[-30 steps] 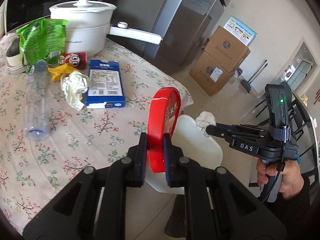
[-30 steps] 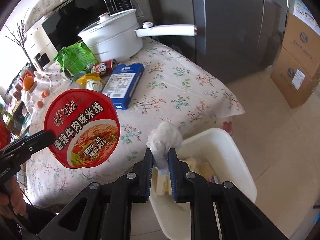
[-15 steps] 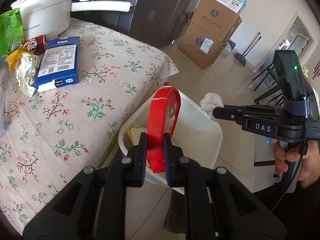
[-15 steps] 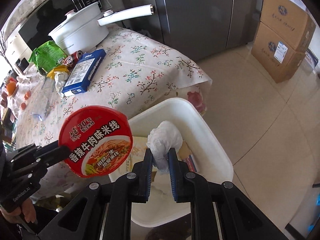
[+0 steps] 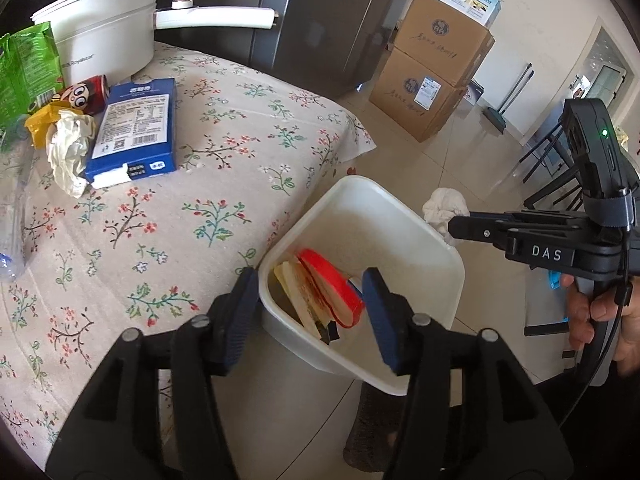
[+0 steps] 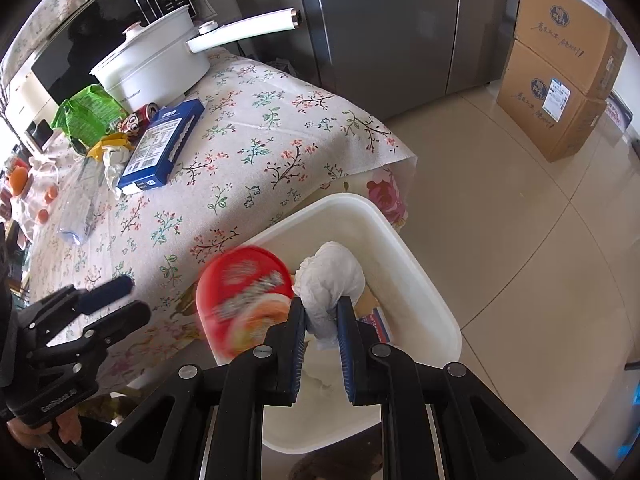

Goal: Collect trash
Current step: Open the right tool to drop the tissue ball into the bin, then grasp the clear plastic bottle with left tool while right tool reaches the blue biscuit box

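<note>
Left gripper (image 5: 310,312) jaws just opened, red noodle lid (image 5: 330,286) dropping into white bin (image 5: 400,216). Right gripper (image 6: 320,344) clenched on tissue wad (image 6: 332,280) above bin: release over bin centre, not rim.

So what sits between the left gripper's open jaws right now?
In the left wrist view, the left gripper has just opened; between its jaws, touching neither pad, lies the red noodle cup lid inside the white plastic bin.

Left tool (image 5: 308,312) angled downward, jaws just opened and empty; right tool (image 6: 320,336) angled downward, clamped.
</note>
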